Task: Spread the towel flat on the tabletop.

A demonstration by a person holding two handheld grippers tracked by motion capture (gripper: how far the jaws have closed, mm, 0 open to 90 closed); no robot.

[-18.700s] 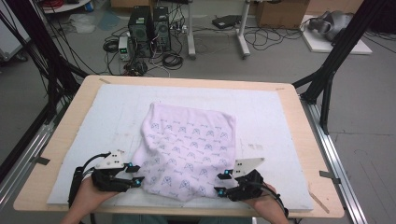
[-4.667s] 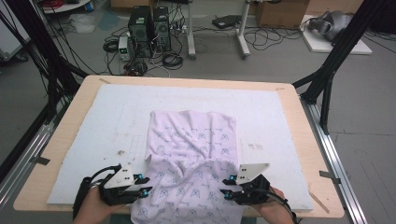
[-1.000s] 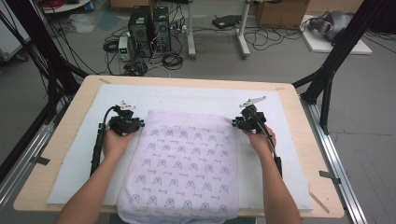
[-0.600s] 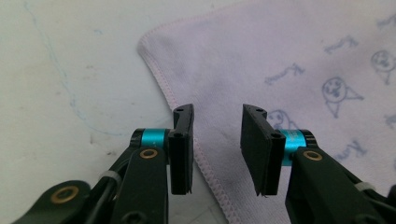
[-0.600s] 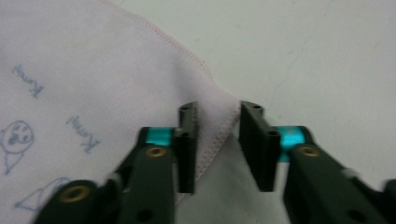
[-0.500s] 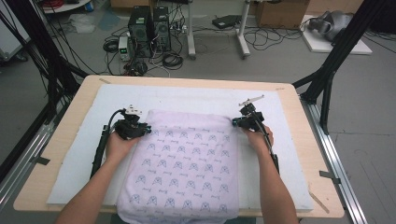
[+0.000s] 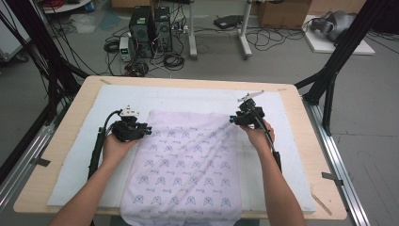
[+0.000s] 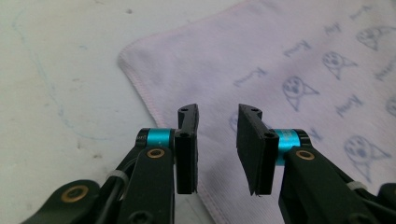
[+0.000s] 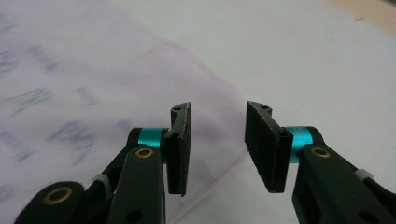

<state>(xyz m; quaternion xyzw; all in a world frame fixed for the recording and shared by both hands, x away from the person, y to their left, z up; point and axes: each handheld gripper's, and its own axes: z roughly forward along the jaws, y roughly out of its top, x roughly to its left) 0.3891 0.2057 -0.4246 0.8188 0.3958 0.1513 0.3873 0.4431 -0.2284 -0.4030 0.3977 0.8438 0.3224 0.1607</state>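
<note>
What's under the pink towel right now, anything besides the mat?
The pink towel lies flat on the white mat, which covers the wooden table. Its near edge hangs over the table's front. No bulge shows, but whatever is beneath the cloth is covered.

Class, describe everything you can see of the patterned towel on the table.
The towel is pale pink, soft woven cloth printed with rows of small blue-grey animal faces and words, with a stitched hem. It lies spread nearly flat on the white mat, a slanting crease running toward its far right corner, its near edge hanging over the table's front. Both tools' open jaws stand at its far corners, gripping nothing.
</note>
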